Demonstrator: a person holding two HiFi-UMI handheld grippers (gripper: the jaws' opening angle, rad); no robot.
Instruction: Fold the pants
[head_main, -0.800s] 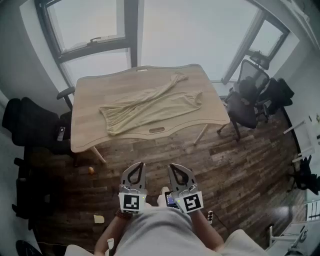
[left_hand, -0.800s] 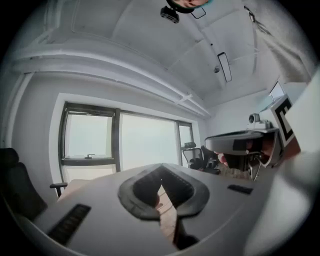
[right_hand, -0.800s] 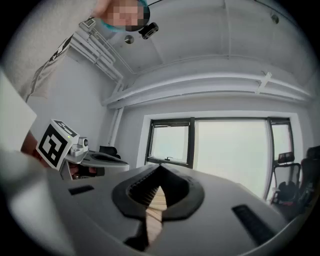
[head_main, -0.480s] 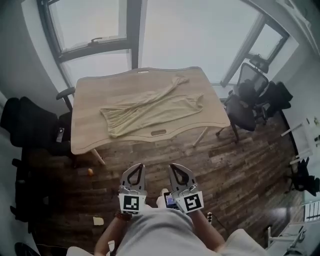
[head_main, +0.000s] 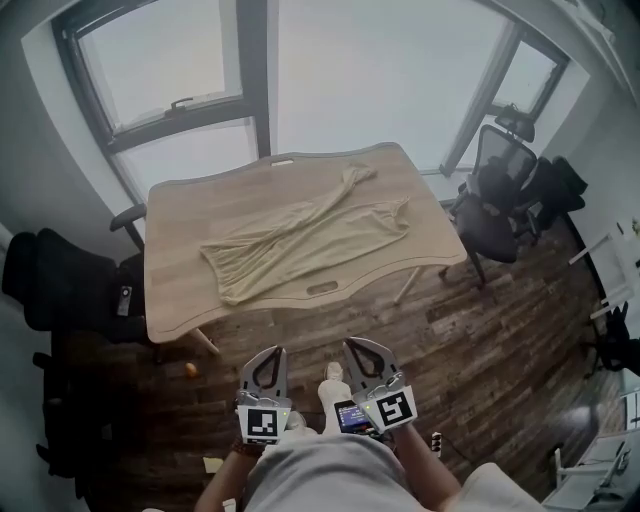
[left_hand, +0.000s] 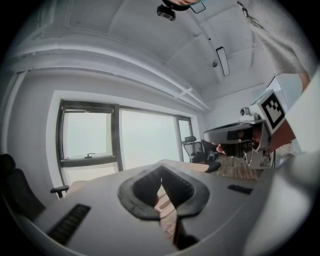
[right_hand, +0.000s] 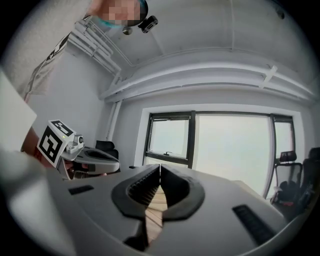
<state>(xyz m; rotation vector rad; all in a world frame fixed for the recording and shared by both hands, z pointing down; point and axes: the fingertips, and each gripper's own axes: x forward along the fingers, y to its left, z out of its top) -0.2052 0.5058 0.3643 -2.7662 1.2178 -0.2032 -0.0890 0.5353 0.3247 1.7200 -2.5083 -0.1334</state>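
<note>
Standing on the floor (head_main: 480, 340), well back from the worktop (head_main: 175, 300). Holding the left tongs (head_main: 269, 352) and the right tongs (head_main: 356, 346) low and level, side by side, both shut tight with nothing in them. Looking down at the pants (head_main: 300, 240), lying flat but wrinkly across the middle of the worktop, wide waist end toward the left front, one leg stretched toward the far right corner, the other toward the right edge. Not yet touching the cloth, so no fold begun, by the look of it. Probably need to step closer and open up first. Could bump shut tongs into the cloth and just push it into a lump, from forgetting to open. Could pinch only the top layer and leave the bottom layer behind, from soft, floppy cloth likely lying double. Could drag a leg off the right edge, from lying so near that side. Could end up with a crooked fold, from lifting with the wrinkles left in. Could kick the small orange thing (head_main: 190, 369) on the floor near the worktop's leg, or knock the dark chair (head_main: 495, 195) just beside the right side, from walking in without looking.
</note>
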